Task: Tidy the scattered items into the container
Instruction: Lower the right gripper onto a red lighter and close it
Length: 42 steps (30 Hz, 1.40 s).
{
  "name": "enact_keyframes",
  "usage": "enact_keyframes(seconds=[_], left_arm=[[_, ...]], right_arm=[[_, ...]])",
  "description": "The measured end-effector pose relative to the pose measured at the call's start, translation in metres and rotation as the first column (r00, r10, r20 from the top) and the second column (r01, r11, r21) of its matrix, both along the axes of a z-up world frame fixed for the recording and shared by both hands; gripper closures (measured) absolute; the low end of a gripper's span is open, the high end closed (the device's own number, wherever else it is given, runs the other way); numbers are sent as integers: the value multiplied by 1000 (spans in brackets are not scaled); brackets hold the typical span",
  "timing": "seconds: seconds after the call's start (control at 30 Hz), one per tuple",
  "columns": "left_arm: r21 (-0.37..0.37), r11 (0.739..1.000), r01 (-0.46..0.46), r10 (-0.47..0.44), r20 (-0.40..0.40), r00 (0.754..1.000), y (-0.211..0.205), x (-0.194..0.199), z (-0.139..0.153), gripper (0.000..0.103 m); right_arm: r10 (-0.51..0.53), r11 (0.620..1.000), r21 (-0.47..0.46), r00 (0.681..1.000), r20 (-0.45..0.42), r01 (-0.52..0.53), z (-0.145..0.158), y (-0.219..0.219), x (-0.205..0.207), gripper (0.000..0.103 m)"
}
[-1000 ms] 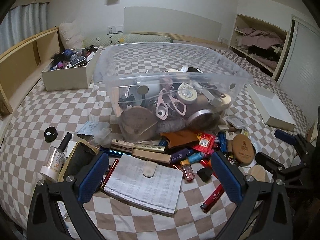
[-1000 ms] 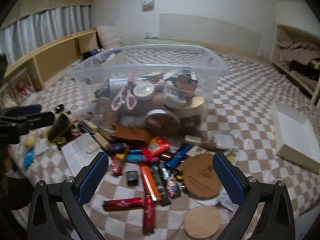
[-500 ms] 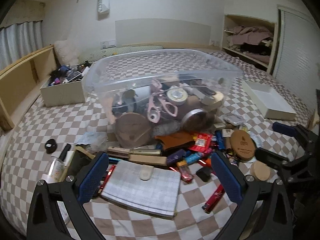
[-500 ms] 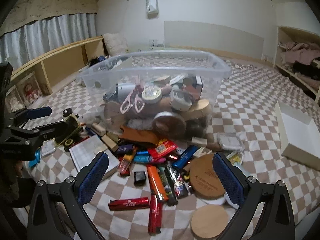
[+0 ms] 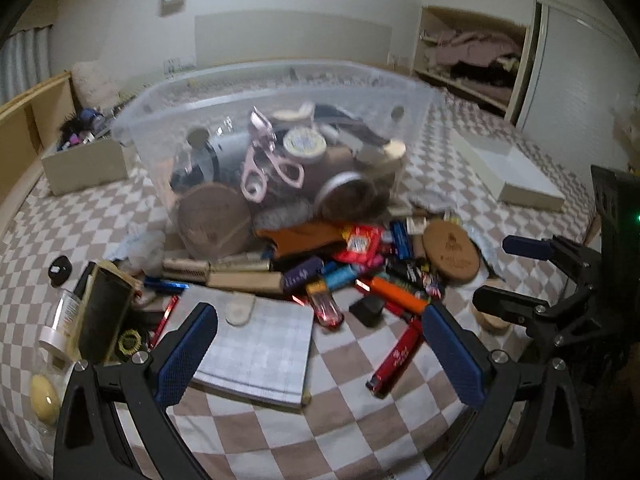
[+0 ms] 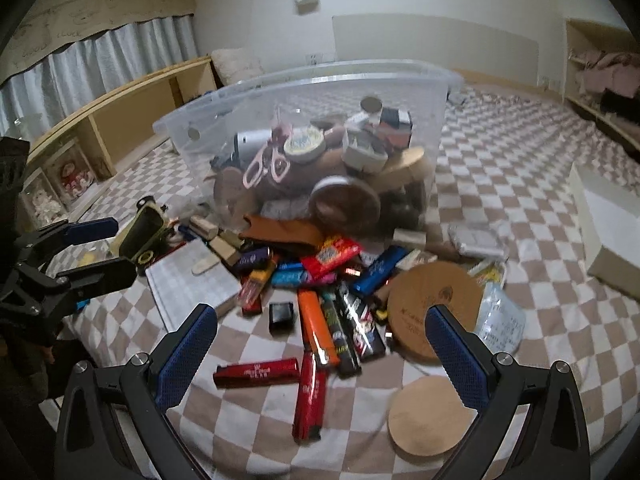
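A clear plastic bin (image 5: 280, 92) (image 6: 320, 80), holding pink scissors, tape and round tins, stands on the checkered bed. In front of it lies a heap of scattered items: a grid-pattern notebook (image 5: 260, 352) (image 6: 188, 276), red bars (image 6: 256, 374), an orange bar (image 6: 316, 332), round wooden discs (image 6: 432, 304) (image 5: 450, 252) and a small black box (image 6: 282, 314). My left gripper (image 5: 320, 356) is open and empty over the notebook. My right gripper (image 6: 320, 356) is open and empty above the red bars.
A white open box (image 5: 508, 168) (image 6: 608, 224) lies at the right. A cream box of clutter (image 5: 84, 156) sits at the back left. A glass bottle (image 5: 64, 316) and a dark case (image 5: 102, 312) lie at the left. Each gripper shows in the other's view.
Both grippers have drifted and turned slightly around the heap, and the left one has come lower and closer to the notebook. Both stay open and empty.
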<state>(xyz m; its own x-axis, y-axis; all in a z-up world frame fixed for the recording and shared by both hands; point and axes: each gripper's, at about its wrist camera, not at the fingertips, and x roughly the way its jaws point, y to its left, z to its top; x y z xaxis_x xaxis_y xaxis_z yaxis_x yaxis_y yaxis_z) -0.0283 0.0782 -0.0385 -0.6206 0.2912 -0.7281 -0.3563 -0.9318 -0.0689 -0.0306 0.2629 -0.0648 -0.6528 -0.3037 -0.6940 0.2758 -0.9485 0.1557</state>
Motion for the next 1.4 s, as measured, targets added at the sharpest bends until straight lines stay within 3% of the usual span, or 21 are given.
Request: enact_keyframes(seconds=[0.13,0.3,0.5,0.57,0.63,0.7,0.8,0.87,0.9,0.93,0.97,1.23,1.4], left_arm=[[-28,999,35,-34,55,998,5,-1,-13,0],[-4,999,46,-45,143,989,7,-4,-26,0],[-40,996,76,-69,158,985,15,1,-32,0],[-47,995,91,-83,162,983,18,2,-34,0],[-60,992,113,-102,165,981,22,3,-37,0],[-67,990,126,-113,171,979,25,3,-40,1],[-69,988,141,-126,183,975,29,4,-43,2],[-71,986,152,-136,188,973,31,4,-45,2],[-75,985,157,-141,188,972,33,5,-46,3],[-78,984,163,-146,186,972,35,5,-47,6],[-82,982,167,-149,187,971,36,6,-48,13],[-94,972,214,-189,225,956,50,5,-62,19],[-70,971,228,-203,259,944,56,0,-67,34]], right_arm=[[16,1000,27,999,47,-17,-15,-4,0,0],[1,999,39,995,103,-5,-29,-3,-1,0],[-9,998,68,984,176,-3,-43,-5,0,0],[7,998,66,979,205,-21,-50,-8,0,4],[11,997,73,973,229,-29,-57,-11,-1,23],[13,996,86,968,252,-36,-64,-13,-2,26],[39,993,96,960,276,-67,-74,-17,0,42],[47,991,108,963,266,-78,-76,-18,1,43],[51,990,115,964,260,-84,-77,-19,1,47],[56,989,121,966,253,-89,-78,-20,1,59],[60,987,128,967,247,-94,-79,-21,2,63],[83,979,162,970,227,-121,-83,-32,-4,64],[85,977,172,967,239,-128,-85,-31,-7,68]])
